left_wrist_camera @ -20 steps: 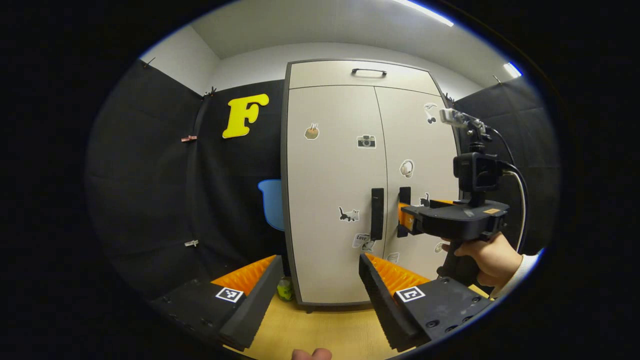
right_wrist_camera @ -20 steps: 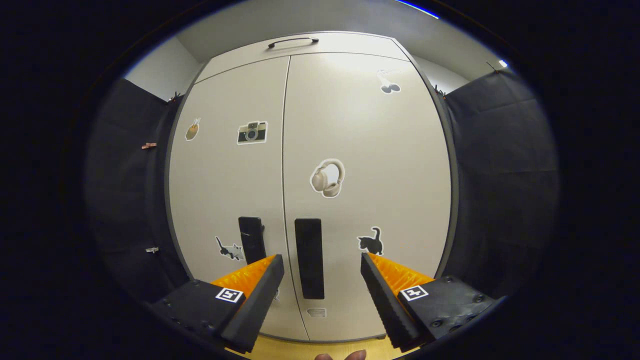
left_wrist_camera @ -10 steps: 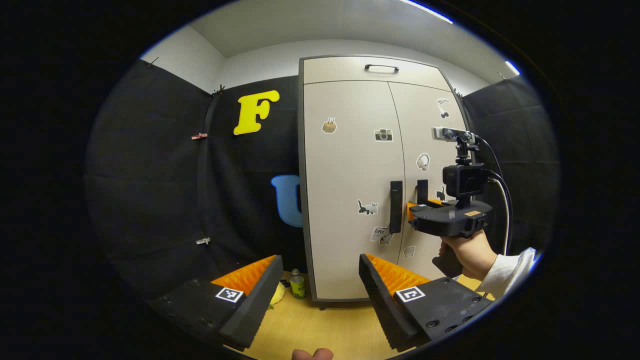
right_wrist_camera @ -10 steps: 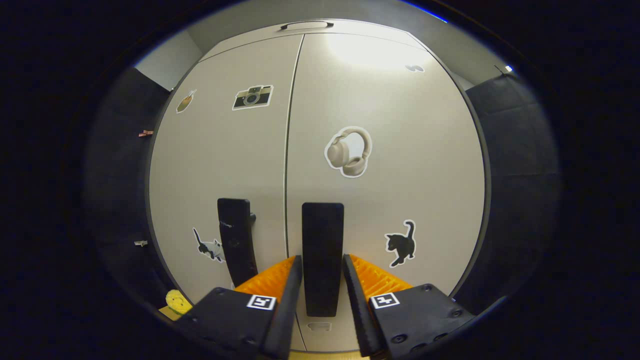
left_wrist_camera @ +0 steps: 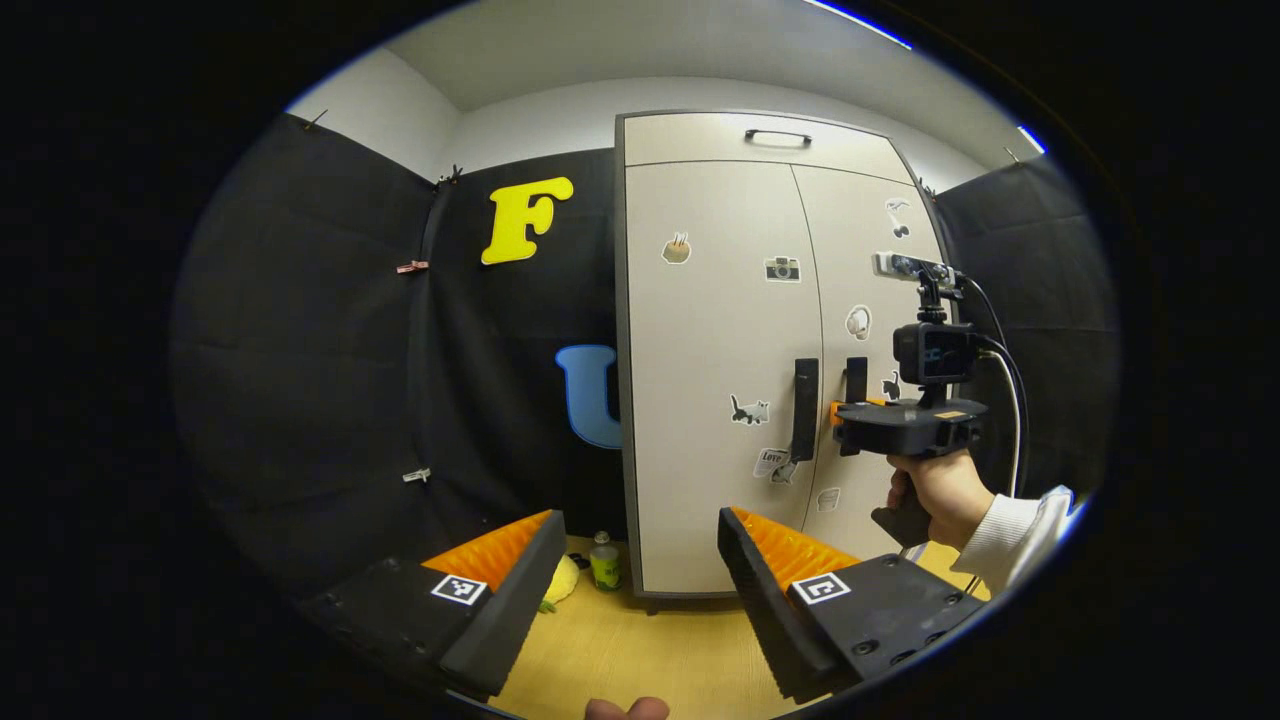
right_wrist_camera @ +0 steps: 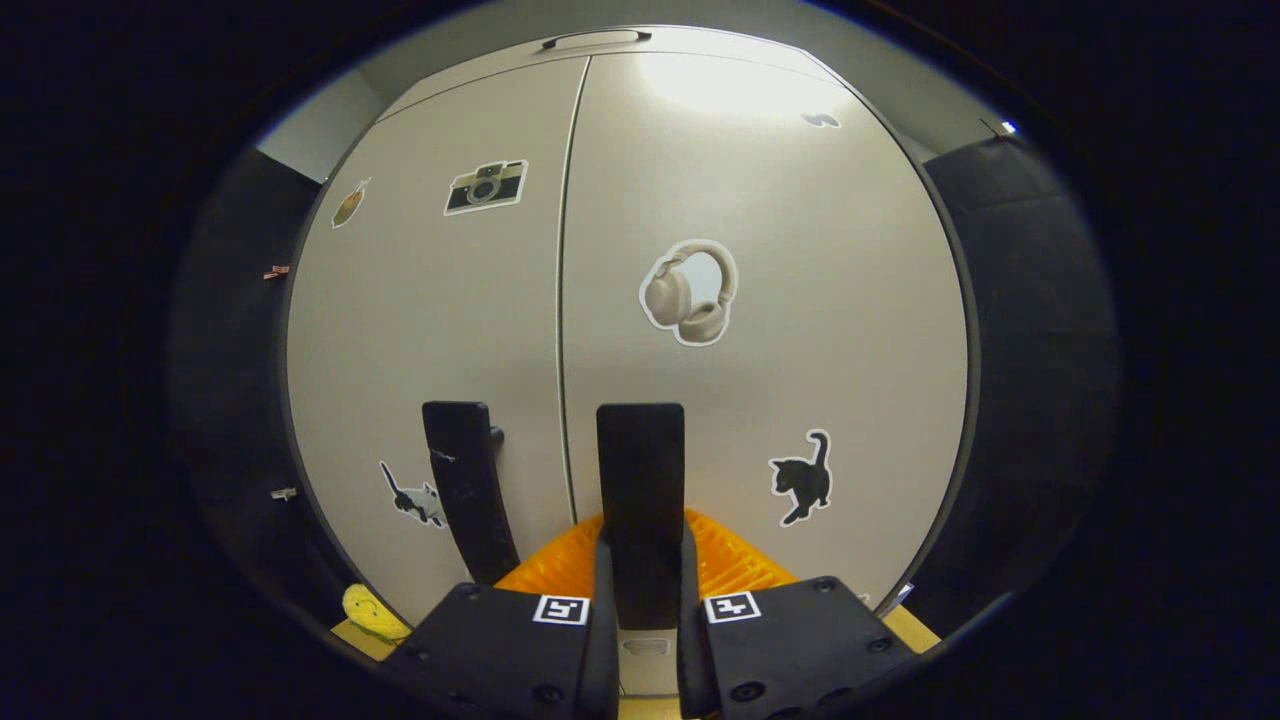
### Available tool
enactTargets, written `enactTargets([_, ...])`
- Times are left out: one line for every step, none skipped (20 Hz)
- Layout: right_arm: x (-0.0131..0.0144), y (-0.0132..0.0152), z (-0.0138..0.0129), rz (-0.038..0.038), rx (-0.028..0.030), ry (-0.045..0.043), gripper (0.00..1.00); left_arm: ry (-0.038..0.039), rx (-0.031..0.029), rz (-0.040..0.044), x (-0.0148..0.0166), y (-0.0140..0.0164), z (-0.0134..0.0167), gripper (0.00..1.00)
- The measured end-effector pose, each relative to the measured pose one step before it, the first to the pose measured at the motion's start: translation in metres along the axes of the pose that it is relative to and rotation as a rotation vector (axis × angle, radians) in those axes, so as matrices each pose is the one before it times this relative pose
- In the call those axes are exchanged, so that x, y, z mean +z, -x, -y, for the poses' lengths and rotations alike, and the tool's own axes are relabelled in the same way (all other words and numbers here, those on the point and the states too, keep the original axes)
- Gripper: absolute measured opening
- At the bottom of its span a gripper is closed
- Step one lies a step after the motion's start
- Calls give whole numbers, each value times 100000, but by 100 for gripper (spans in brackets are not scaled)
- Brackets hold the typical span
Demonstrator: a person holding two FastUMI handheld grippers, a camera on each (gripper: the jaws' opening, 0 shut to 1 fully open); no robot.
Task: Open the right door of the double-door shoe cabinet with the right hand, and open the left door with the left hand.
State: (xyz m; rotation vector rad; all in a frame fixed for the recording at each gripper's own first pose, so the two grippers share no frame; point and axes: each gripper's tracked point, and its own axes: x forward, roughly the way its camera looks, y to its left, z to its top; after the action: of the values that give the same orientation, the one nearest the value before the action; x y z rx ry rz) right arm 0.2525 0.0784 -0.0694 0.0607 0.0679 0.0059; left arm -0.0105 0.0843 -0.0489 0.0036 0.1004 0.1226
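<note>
The beige double-door shoe cabinet point(left_wrist_camera: 720, 330) stands with both doors closed, stickers scattered over them. In the right gripper view my right gripper point(right_wrist_camera: 643, 590) is shut on the right door's black vertical handle point(right_wrist_camera: 640, 480), both fingers pressing its sides. The left door's black handle point(right_wrist_camera: 462, 480) is just left of the centre seam. In the left gripper view my left gripper point(left_wrist_camera: 640, 570) is open, well back from the cabinet, with nothing between its fingers. There the right gripper point(left_wrist_camera: 905, 425), held by a hand point(left_wrist_camera: 940, 490), sits at the right handle point(left_wrist_camera: 856, 380), beside the left handle point(left_wrist_camera: 805, 408).
A small green bottle point(left_wrist_camera: 603, 565) and a yellow object point(left_wrist_camera: 563, 580) lie on the wooden floor point(left_wrist_camera: 640, 650) at the cabinet's left foot. A flap with a black handle point(left_wrist_camera: 777, 135) tops the cabinet. Black cloth walls flank both sides.
My right gripper moved in and shut on the right door's handle. My left gripper drew back and swung left, so the cabinet looks smaller and farther right. Both doors remain closed.
</note>
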Motion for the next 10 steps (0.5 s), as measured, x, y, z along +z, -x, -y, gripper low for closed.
enactTargets([-34, 87, -11, -934, 586, 1082, 23, 16, 196, 53, 162, 247, -60, 95])
enactTargets([20, 151, 54, -815, 687, 694, 23, -93, 196, 403, 116, 370, -46, 95])
enactTargets([-115, 288, 83, -277, 425, -520, 19, -180, 482, 710, 254, 332, -136, 95])
enactTargets([130, 355, -39, -26, 261, -767, 19, -269, 644, 518, 134, 172, -273, 95])
enactTargets([116, 388, 81, 392, 63, 204, 19, -151, 661, 75, 71, 119, -215, 95])
enactTargets([52, 382, 80, 754, 161, 629, 19, -1, 533, -75, -88, 104, -144, 95])
enactTargets([72, 405, 161, 608, 260, -234, 19, 67, 443, -118, -19, 176, -11, 95])
enactTargets([57, 299, 109, 299, 585, -594, 19, 40, 386, -63, -116, 212, 34, 95])
enactTargets([99, 461, 90, 119, 953, -604, 19, 56, 161, -125, -46, 131, 1, 95])
enactTargets([133, 530, 158, 102, 1013, -231, 19, 8, 38, -366, -49, 121, 207, 95])
